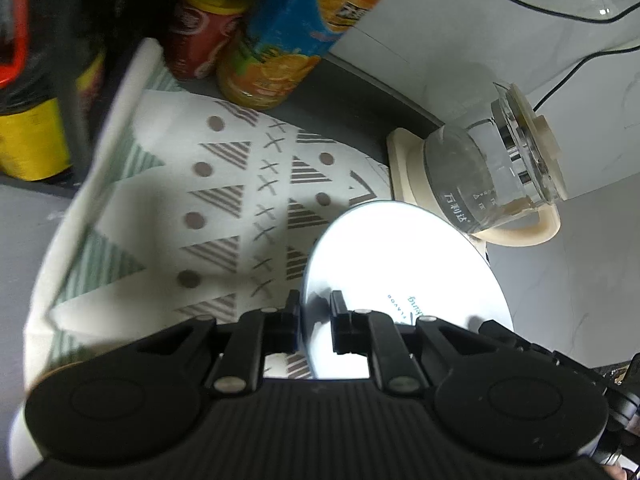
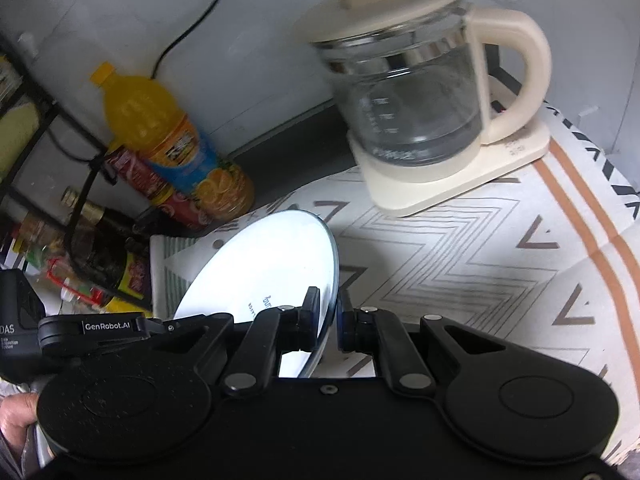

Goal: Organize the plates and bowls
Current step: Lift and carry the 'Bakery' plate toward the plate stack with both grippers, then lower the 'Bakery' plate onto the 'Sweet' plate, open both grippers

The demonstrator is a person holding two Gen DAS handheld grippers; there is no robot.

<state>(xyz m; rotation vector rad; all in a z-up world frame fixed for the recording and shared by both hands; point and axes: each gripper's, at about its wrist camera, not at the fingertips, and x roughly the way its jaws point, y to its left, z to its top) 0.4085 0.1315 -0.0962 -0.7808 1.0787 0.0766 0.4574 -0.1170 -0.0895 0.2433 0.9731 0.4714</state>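
A white plate with small green lettering is held up off the table by both grippers. In the left wrist view my left gripper [image 1: 315, 312] is shut on the plate's [image 1: 404, 256] left rim, one finger on each side. In the right wrist view my right gripper [image 2: 329, 312] is shut on the plate's [image 2: 272, 264] right rim, and the plate stands tilted on edge. The left gripper's body [image 2: 96, 328] shows beyond the plate. No bowl is in view.
A patterned cloth [image 2: 460, 248] covers the table. A glass kettle [image 2: 416, 92] on a cream base stands at the back. An orange juice bottle [image 2: 172, 140], a red can [image 1: 200, 36] and a wire rack [image 2: 68, 216] of sauce bottles stand to the left by the wall.
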